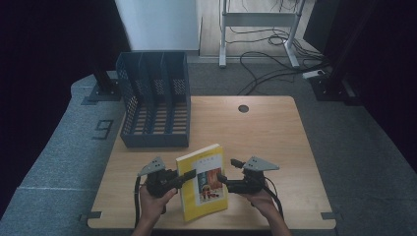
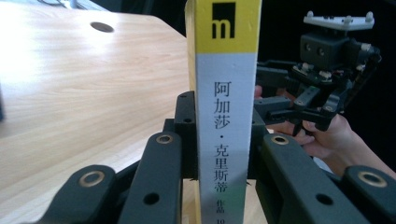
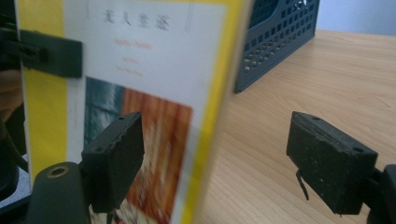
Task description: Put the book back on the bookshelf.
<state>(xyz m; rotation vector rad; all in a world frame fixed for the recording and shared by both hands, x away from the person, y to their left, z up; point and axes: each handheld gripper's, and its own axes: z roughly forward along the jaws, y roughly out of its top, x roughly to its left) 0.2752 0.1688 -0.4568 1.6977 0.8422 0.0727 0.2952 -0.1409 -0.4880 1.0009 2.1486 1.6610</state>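
While the left gripper [image 1: 189, 175] clamps the book [image 1: 202, 181] by its spine edge, the book stands upright near the counter's [image 1: 265, 128] front edge, long axis vertical, cover facing the right gripper [image 1: 224, 171]. Right gripper is released, jaws spread, one beside the cover, the other off past the fore-edge; it is the freer hand. Rack [image 1: 155, 98] lies beyond and left, slots open. Book: yellow border, white panel, Chinese title, orange picture; spine white under yellow
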